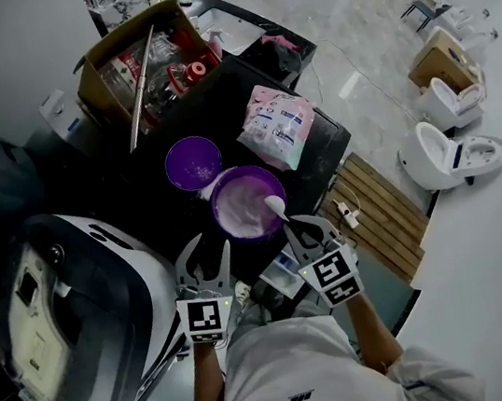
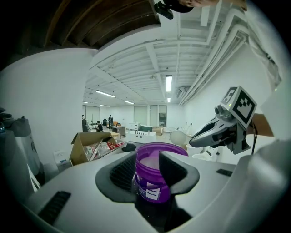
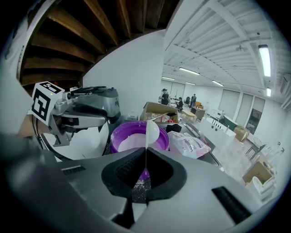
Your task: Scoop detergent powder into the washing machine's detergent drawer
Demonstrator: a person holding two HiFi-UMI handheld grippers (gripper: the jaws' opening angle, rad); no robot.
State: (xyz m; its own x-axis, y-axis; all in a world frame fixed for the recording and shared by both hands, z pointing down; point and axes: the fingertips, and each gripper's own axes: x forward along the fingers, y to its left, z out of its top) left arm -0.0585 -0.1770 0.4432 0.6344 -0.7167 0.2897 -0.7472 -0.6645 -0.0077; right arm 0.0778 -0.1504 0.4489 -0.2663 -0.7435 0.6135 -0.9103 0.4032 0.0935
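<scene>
Right gripper view shows my right claw [image 3: 145,160] pinched shut on the thin handle of a white plastic spoon [image 3: 152,131]. The spoon's bowl is held over the white detergent powder [image 3: 131,143] in a round purple plastic tub [image 3: 116,132]. My left claw [image 2: 148,161] has its jaws apart, framing that tub. The tub stands on a black table [image 1: 225,95], near a white washing machine [image 1: 105,293] on my left.
</scene>
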